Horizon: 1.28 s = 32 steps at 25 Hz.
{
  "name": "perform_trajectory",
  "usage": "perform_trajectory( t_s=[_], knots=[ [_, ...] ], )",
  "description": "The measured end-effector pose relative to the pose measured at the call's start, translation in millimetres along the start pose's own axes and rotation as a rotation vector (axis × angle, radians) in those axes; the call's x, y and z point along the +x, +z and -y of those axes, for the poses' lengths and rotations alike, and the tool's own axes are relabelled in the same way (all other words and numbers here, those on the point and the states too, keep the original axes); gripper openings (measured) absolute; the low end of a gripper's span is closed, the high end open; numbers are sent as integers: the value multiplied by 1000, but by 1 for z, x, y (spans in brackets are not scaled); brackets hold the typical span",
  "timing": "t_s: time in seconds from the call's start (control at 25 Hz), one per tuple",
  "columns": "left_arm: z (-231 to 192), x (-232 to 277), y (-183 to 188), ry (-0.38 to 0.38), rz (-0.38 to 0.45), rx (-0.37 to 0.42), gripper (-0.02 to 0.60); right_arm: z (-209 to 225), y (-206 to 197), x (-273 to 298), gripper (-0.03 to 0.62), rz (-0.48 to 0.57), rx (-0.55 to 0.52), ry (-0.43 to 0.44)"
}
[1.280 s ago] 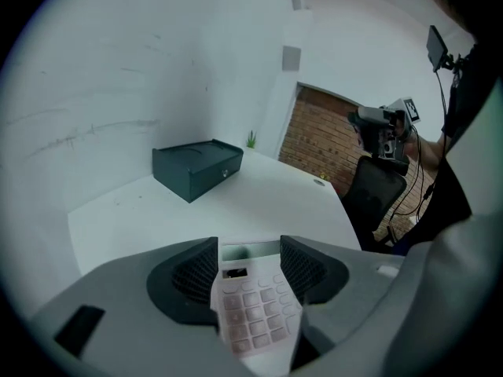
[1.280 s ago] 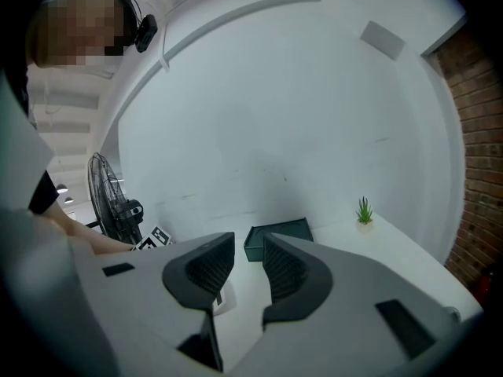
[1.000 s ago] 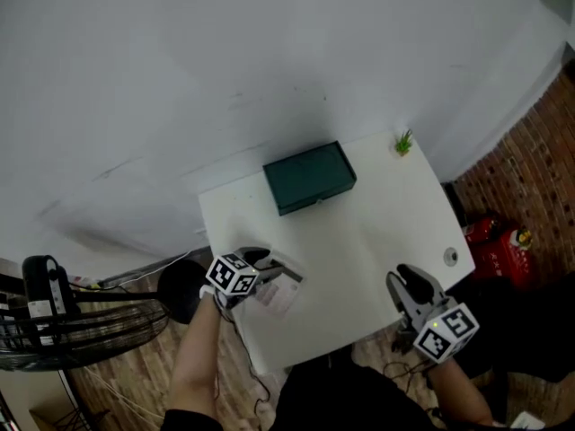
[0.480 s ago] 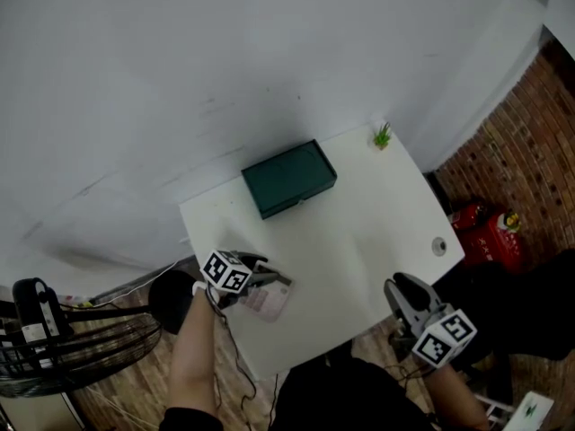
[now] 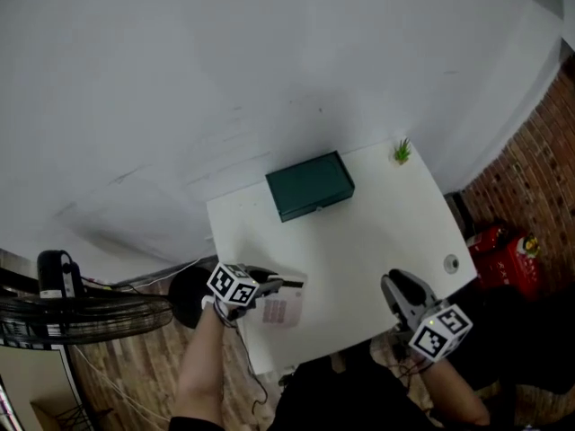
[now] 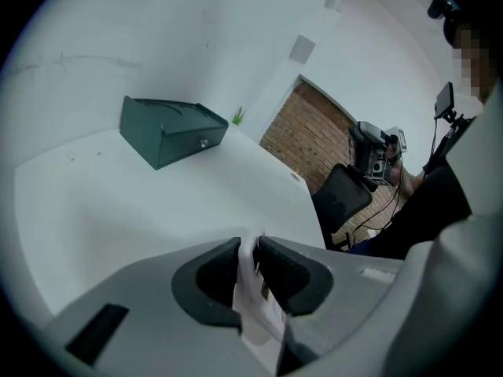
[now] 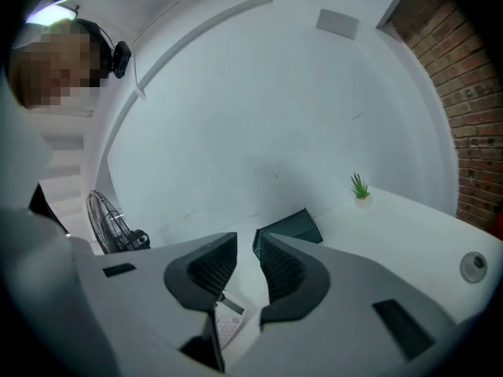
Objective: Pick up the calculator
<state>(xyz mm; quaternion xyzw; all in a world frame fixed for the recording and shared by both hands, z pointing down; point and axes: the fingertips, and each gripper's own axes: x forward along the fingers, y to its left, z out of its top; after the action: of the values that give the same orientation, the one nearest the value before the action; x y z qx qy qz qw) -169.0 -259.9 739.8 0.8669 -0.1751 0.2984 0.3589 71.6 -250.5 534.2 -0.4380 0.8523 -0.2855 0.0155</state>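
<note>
Left tool (image 6: 251, 248), jaws just closed, clamps the calculator (image 6: 255, 305) by its thin end at the tabletop's (image 5: 377, 241) near-left corner — narrow bite, so it could pivot and slip — dropping off that edge

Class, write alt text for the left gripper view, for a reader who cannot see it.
The left gripper has just been closing its fingers and now pinches a pale calculator edge-on between them. Beyond lies a white table with a dark green box near a white wall. A brick wall and a black office chair show at right.
</note>
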Motion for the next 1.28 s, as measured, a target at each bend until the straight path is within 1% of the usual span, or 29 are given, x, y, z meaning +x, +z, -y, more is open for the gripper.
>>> perform_trajectory(
  t_s=[0.08, 0.2, 0.36, 0.56, 0.64, 0.72, 0.84, 0.92, 1.0, 1.12, 1.28],
  knots=[
    [10, -5, 2, 47, 35, -15, 58, 5, 9, 1, 97, -1, -7, 21],
    [22, -11, 8, 128, 117, -34, 54, 15, 20, 0, 93, 0, -2, 45],
    [34, -20, 14, 221, 220, -85, 51, 24, 25, 2, 84, -8, 29, 72],
    [36, -31, 9, 348, 310, -199, 49, 23, 23, 4, 72, -34, 49, 112],
    [36, -35, 9, 381, 367, -259, 49, 23, 22, 3, 71, -43, 47, 124],
    [38, -43, 12, 387, 450, -330, 49, 23, 24, 2, 69, -47, 45, 132],
    [43, -58, 22, 350, 595, -435, 49, 22, 31, 0, 67, -37, 39, 137],
    [49, -67, 31, 322, 672, -474, 50, 24, 36, -1, 66, -32, 31, 137],
    [60, -74, 44, 298, 727, -481, 50, 25, 42, -3, 66, -21, 26, 136],
    [78, -84, 63, 276, 779, -480, 51, 24, 49, -5, 64, -18, 7, 133],
    [106, -97, 93, 240, 849, -464, 51, 18, 53, -5, 63, -38, -65, 138]
  ],
)
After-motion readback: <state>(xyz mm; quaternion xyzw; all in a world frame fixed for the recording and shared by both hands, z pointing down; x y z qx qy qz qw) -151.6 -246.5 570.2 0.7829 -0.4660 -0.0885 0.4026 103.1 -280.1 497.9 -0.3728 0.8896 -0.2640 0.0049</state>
